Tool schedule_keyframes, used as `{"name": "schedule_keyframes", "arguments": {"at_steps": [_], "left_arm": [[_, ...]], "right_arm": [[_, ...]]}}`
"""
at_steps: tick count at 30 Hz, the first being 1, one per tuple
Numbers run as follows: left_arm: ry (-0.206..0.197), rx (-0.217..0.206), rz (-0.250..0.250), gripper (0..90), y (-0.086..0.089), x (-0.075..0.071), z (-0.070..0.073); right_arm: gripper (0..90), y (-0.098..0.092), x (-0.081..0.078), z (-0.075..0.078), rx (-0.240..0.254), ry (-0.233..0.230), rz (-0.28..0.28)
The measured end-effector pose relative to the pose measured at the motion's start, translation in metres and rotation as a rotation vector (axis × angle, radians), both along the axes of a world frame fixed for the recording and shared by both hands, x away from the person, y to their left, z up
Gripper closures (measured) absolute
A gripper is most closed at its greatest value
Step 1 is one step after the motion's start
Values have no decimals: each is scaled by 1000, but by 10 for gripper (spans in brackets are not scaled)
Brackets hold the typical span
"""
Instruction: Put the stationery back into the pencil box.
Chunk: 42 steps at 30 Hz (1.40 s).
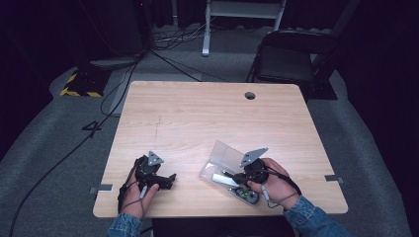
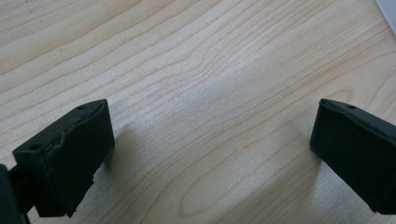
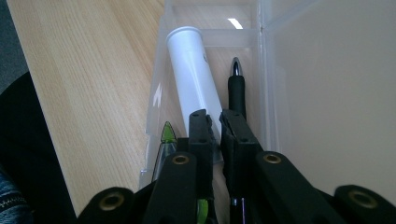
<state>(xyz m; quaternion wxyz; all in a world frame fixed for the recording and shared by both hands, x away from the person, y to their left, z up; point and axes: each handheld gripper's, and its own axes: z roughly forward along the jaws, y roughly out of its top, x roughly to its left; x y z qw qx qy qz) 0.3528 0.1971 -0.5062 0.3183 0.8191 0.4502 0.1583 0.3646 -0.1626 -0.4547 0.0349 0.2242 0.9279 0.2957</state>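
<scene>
A clear plastic case [image 1: 221, 159] lies open on the wooden table [image 1: 197, 118] at the front right, its lid tipped back. Inside I see a white tube [image 3: 191, 70], a black pen [image 3: 236, 91] and a green-tipped pen [image 3: 167, 135]. My right gripper [image 3: 217, 121] reaches into the case, its jaws drawn almost together just above the tube and the black pen, and I see nothing caught between them. The black pen runs under the right-hand jaw. My left gripper [image 2: 210, 135] rests at the front left [image 1: 168, 180], jaws wide apart over bare wood.
A round cable hole [image 1: 250, 95] sits near the table's far edge. Beyond the table stand a black folding chair [image 1: 289, 57], a white frame [image 1: 242, 15] and a yellow-and-black striped base [image 1: 79, 84], with cables across the grey floor.
</scene>
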Motion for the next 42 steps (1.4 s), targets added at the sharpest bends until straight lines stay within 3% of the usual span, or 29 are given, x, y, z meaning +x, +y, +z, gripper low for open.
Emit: {"name": "schedule_keyframes", "arguments": {"at_steps": [4, 15, 22, 28, 32, 36, 42], "left_arm": [[-2, 3, -2, 1, 0, 0, 0], [-1, 2, -2, 1, 0, 0, 0], [1, -1, 0, 1, 0, 0, 0], [0, 0, 0, 1, 0, 0, 0], [-1, 3, -2, 1, 0, 0, 0], [-2, 3, -2, 1, 0, 0, 0], [0, -1, 1, 2, 0, 0, 0]], "right_arm": [[866, 0, -1, 2, 3, -32, -8], [900, 0, -2, 1, -73, -78, 2], [894, -1, -4, 7, -42, -79, 9], [900, 0, -3, 2, -68, -71, 22], [883, -1, -4, 7, -27, -75, 30], [872, 1, -6, 5, -51, -60, 54], [893, 1, -5, 4, -44, -51, 60]]}}
